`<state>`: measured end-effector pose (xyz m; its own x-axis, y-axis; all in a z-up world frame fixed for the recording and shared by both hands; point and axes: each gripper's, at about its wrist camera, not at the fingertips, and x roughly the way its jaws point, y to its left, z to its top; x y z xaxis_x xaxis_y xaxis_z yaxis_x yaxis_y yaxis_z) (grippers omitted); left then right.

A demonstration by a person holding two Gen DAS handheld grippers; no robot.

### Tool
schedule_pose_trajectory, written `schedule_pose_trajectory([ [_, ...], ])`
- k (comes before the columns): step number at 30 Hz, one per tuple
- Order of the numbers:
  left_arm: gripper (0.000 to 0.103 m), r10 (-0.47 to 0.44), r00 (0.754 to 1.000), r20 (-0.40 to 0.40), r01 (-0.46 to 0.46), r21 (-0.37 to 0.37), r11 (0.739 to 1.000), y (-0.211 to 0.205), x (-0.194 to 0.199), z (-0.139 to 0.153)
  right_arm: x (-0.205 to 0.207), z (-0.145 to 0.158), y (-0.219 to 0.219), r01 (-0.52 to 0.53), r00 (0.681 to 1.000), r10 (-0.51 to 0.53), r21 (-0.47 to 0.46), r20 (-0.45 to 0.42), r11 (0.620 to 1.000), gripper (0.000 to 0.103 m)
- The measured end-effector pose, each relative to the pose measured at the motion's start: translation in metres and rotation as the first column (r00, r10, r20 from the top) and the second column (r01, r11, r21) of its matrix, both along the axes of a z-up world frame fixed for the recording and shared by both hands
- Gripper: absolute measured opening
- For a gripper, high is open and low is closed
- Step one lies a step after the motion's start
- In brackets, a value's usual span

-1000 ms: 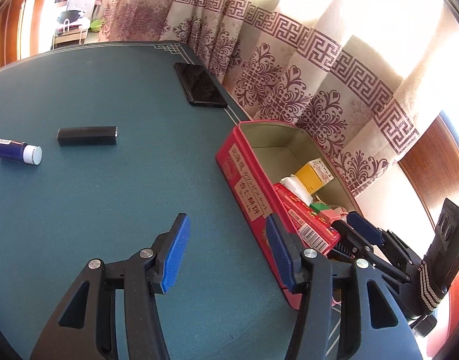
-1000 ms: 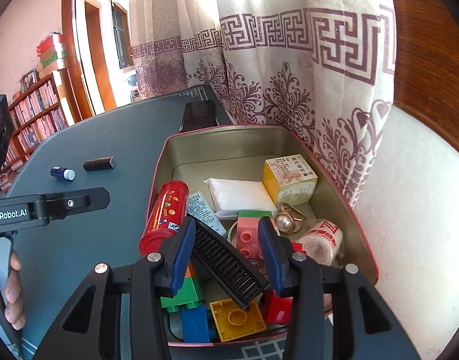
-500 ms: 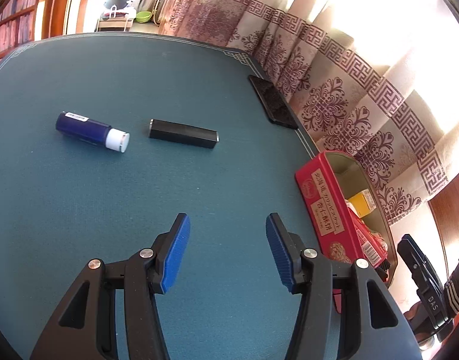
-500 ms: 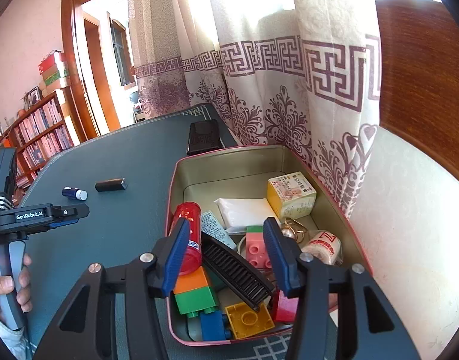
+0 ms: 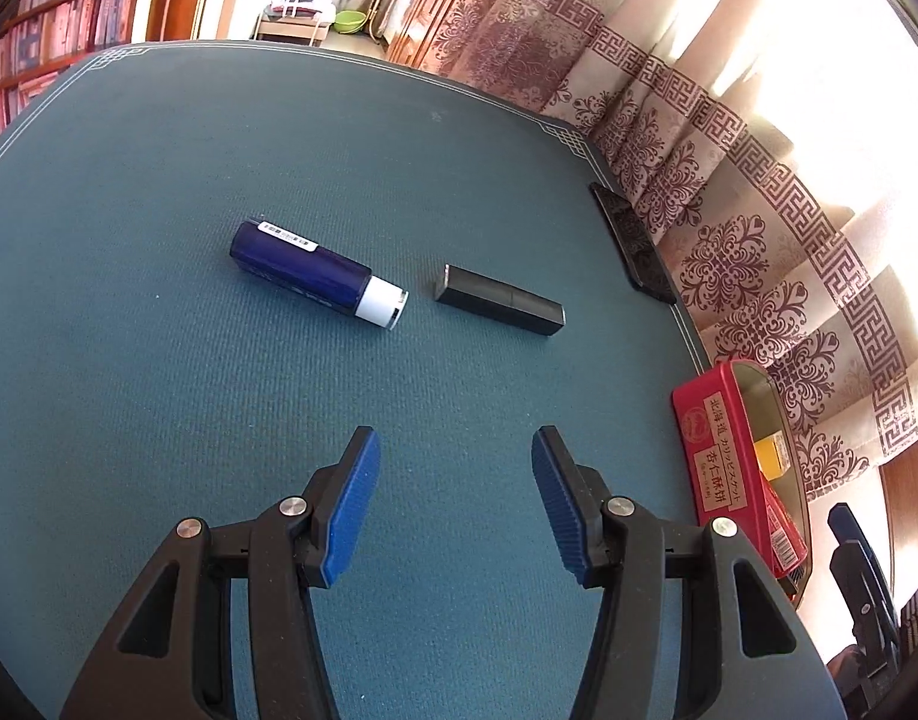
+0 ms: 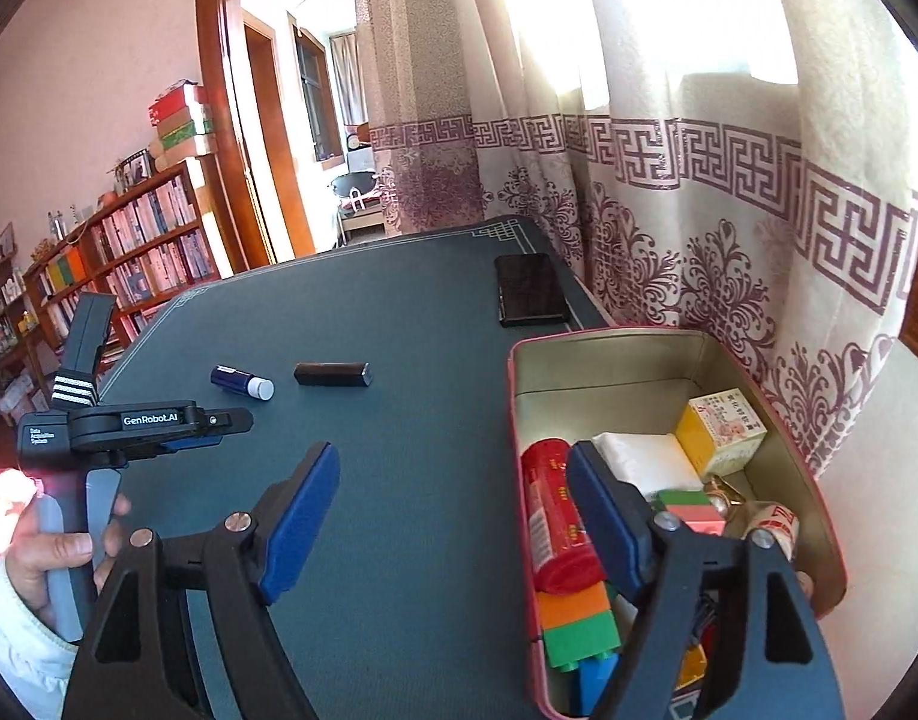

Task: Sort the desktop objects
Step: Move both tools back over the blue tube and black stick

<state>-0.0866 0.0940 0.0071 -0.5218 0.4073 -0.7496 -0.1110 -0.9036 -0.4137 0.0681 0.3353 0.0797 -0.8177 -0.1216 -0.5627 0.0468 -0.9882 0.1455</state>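
Teal felt covers the table (image 5: 159, 396), on which a blue bottle with a white cap (image 5: 315, 276) and a black stick-shaped case (image 5: 498, 299) are laid end to end, toward the curtain-side edge. The left gripper (image 5: 453, 492) is held parted and empty. The right gripper (image 6: 453, 516) is seen opening, nothing between its pads, beside the red tin (image 6: 669, 342) at that edge.

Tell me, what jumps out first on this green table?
The open red metal tin at the table's right edge beside the patterned curtain, crammed with bright plastic building blocks, a red cylinder and a small yellow box. Out on the teal tabletop lie a dark blue tube with a white cap and a slim black rectangular case, side by side but apart, with a flat black phone near the curtain.
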Motion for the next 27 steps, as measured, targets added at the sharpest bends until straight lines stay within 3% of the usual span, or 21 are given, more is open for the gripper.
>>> schedule_pose_trajectory([
  [9,0.056,0.104,0.991,0.088,-0.110,0.067,0.992,-0.029,-0.035,-0.006,-0.037,-0.008,-0.042,-0.072,0.997,0.072,-0.001,0.034,0.997,0.083],
  [22,0.056,0.230,0.967,0.105,-0.234,0.018,0.972,-0.040,-0.076,-0.002,-0.056,-0.033,-0.052,-0.078,0.992,0.081,-0.030,0.096,0.996,0.083],
  [27,0.056,0.290,0.946,0.141,-0.289,-0.032,0.957,-0.040,-0.088,-0.012,-0.055,-0.035,-0.049,-0.063,0.994,0.066,-0.031,0.093,0.998,0.083],
])
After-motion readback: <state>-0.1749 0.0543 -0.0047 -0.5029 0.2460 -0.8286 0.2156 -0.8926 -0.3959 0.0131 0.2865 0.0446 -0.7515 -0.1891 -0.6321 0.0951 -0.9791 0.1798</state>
